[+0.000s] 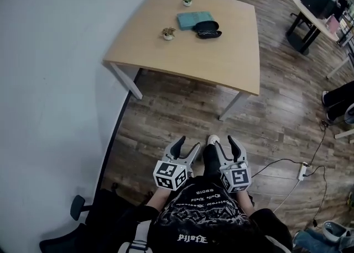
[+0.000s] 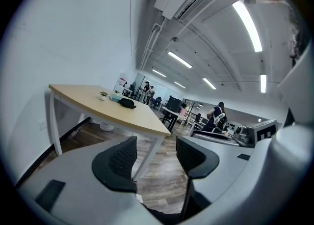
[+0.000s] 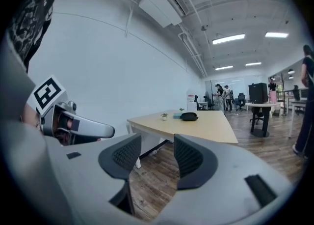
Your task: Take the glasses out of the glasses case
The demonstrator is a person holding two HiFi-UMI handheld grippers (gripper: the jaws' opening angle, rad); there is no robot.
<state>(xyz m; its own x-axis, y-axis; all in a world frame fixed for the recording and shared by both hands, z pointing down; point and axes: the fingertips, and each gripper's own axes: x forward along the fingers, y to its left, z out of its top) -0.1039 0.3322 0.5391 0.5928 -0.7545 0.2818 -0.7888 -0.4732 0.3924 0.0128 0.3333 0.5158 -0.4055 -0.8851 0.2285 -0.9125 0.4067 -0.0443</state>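
A black glasses case [image 1: 207,29] lies open on the far side of the light wooden table [image 1: 232,64], partly on a teal cloth [image 1: 193,19]. The same glasses case [image 2: 127,103] is small in the left gripper view, and the glasses case [image 3: 189,116] is small in the right gripper view too. Whether glasses lie inside is too small to tell. My left gripper [image 1: 186,148] and right gripper [image 1: 227,145] are held close to my body, well short of the table, both open and empty.
Two small potted plants [image 1: 168,33] [image 1: 187,1] stand on the table. A white wall [image 1: 50,80] runs along the left. Cables and a power strip [image 1: 303,171] lie on the wood floor to the right. Desks and chairs [image 1: 312,9] stand at the far right.
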